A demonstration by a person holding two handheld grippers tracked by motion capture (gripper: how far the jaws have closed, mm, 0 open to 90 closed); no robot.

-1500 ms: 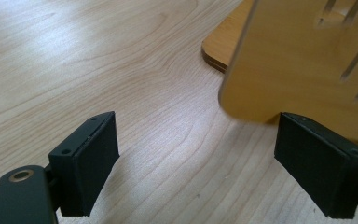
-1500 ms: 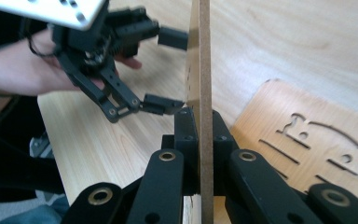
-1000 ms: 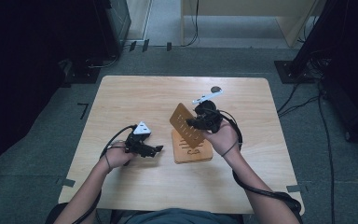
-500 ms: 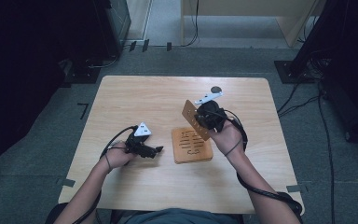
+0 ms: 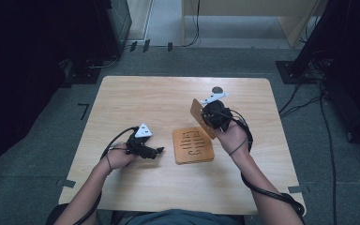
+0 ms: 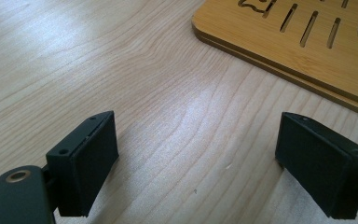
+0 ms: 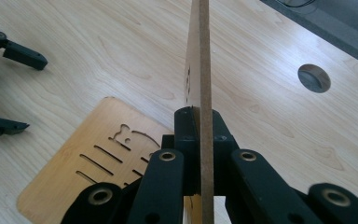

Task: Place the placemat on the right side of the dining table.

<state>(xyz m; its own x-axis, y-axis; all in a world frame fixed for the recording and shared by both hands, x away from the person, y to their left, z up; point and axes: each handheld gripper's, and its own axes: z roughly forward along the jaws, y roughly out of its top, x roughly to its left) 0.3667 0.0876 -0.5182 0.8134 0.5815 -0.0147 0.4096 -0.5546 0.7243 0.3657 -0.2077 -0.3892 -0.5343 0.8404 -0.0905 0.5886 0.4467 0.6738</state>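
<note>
Since the earlier pictures, the thin wooden board has been carried up and away from the slotted board, which lies flat on the table; probably the two are being separated. Right of the slotted board, the right gripper is raised and clamped on the thin board's edge. Left of it, the left gripper rests low, jaws apart and empty.
</note>
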